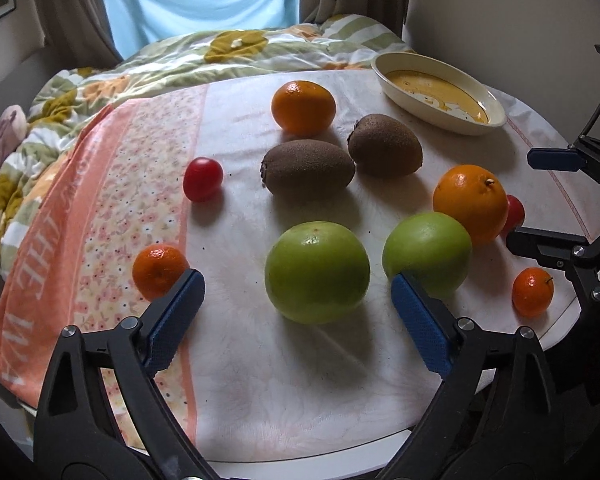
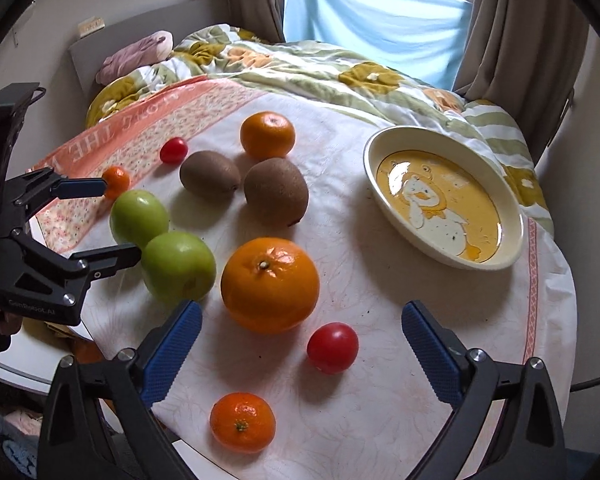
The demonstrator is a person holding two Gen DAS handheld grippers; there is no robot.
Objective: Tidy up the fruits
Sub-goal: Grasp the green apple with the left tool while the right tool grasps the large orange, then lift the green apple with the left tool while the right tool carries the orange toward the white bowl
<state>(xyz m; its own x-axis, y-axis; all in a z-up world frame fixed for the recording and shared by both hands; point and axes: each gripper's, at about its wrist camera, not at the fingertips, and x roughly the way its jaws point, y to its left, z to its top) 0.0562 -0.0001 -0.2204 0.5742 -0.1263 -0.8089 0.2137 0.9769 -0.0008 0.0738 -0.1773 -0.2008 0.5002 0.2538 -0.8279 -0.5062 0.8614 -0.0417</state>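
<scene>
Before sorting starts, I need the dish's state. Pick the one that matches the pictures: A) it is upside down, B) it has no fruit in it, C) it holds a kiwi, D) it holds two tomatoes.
B: the oval duck-print dish stands upright with only its printed bottom showing, while every fruit lies outside it on the tablecloth.

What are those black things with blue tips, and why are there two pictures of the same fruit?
They are tongs that a person holds, one in each hand, each carrying a camera looking along its tips. One picture is from the left tongs, the other from the right tongs. Both are open and hold nothing. On the tablecloth lie two green apples, two kiwis, oranges, small tomatoes and an empty bowl with a duck picture.
</scene>
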